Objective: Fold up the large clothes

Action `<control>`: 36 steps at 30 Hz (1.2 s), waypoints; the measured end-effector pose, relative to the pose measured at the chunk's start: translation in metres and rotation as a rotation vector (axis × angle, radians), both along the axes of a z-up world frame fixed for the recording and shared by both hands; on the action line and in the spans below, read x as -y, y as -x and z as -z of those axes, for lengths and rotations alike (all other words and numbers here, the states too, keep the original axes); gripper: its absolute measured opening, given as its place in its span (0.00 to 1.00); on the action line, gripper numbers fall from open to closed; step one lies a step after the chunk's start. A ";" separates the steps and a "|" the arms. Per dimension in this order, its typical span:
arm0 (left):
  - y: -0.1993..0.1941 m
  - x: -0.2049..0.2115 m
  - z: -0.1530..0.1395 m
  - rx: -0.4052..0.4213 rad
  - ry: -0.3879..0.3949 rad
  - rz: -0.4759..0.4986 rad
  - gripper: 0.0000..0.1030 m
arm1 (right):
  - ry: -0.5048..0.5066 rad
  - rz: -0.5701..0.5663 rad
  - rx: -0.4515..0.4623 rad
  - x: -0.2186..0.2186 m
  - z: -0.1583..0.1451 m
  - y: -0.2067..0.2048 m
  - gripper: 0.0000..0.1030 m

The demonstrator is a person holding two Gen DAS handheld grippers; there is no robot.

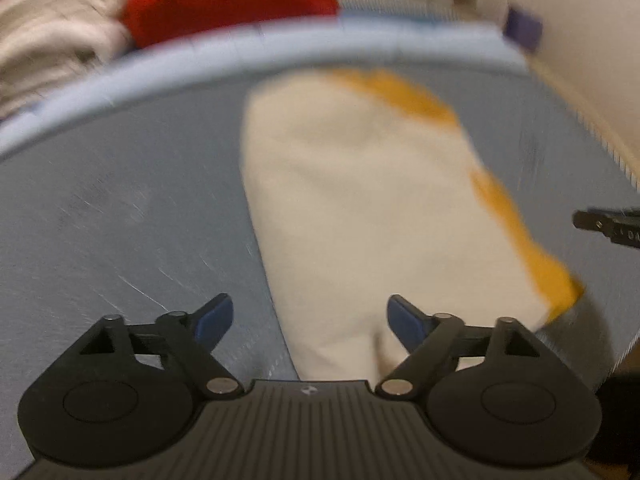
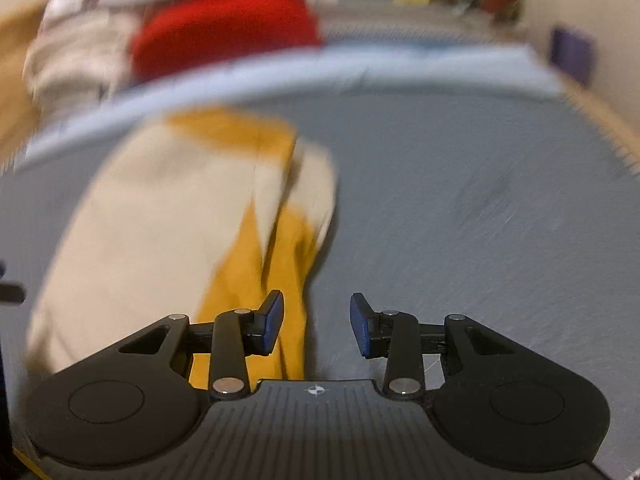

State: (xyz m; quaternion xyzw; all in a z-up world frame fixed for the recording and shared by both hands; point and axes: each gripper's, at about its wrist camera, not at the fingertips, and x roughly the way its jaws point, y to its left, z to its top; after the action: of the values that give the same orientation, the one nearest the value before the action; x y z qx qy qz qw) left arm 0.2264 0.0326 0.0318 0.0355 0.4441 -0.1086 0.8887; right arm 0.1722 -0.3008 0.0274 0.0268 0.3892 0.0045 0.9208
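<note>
The cream garment point(image 1: 360, 216) with its mustard-yellow trim point(image 2: 256, 280) lies folded into a long narrow bundle on the grey mat point(image 1: 120, 208), its long axis running from the near edge toward the mat's pale blue far border point(image 1: 280, 44). Beyond that border sit a red garment point(image 1: 228, 0) and, beside it, a heap of beige clothes point(image 1: 52, 28) — nothing lies on the bundle itself. The left gripper point(image 1: 310, 318) hangs over the bundle's near end with jaws spread wide and empty, while the right gripper point(image 2: 317, 328) — jaws parted, gripping nothing — sits over the mat beside the bundle's yellow edge.
</note>
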 end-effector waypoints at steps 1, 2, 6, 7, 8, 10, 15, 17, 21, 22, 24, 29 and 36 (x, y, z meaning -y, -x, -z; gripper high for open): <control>0.013 -0.003 -0.008 0.039 0.012 -0.024 0.94 | 0.008 0.013 0.056 -0.002 -0.014 0.013 0.40; 0.030 -0.005 -0.017 0.083 0.022 -0.045 0.99 | 0.014 0.018 0.101 -0.005 -0.026 0.026 0.44; 0.098 -0.001 -0.040 0.230 0.014 -0.092 1.00 | 0.032 0.006 0.279 -0.025 -0.061 0.095 0.74; 0.114 0.003 -0.043 0.250 0.014 -0.093 1.00 | 0.040 -0.004 0.315 -0.033 -0.067 0.115 0.77; 0.128 0.006 -0.045 0.265 0.017 -0.093 1.00 | 0.051 -0.012 0.339 -0.040 -0.070 0.131 0.82; 0.161 0.015 -0.051 0.293 0.028 -0.087 1.00 | 0.083 -0.019 0.381 -0.054 -0.072 0.165 0.83; 0.222 0.041 -0.055 0.311 0.064 -0.047 1.00 | 0.139 0.022 0.441 -0.078 -0.073 0.220 0.88; 0.234 0.043 -0.046 0.320 0.086 -0.048 1.00 | 0.102 0.038 0.415 -0.079 -0.066 0.230 0.90; 0.234 0.049 -0.024 0.287 0.035 -0.135 1.00 | 0.055 0.016 0.321 -0.082 -0.052 0.230 0.90; 0.231 0.048 -0.022 0.287 0.040 -0.153 1.00 | 0.063 0.010 0.317 -0.083 -0.050 0.229 0.90; 0.226 0.048 -0.019 0.293 0.035 -0.162 1.00 | 0.076 0.012 0.311 -0.084 -0.047 0.226 0.91; 0.216 0.049 -0.011 0.276 0.002 -0.138 1.00 | 0.043 0.021 0.267 -0.088 -0.038 0.219 0.91; 0.213 0.055 -0.004 0.256 0.006 -0.116 1.00 | 0.072 -0.034 0.268 -0.104 -0.034 0.216 0.92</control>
State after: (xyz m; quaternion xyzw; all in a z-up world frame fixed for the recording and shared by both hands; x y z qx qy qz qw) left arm 0.0130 -0.0222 0.0362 0.0206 0.3280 -0.0528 0.9430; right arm -0.0441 -0.1966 0.0617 -0.0138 0.2630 0.0094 0.9646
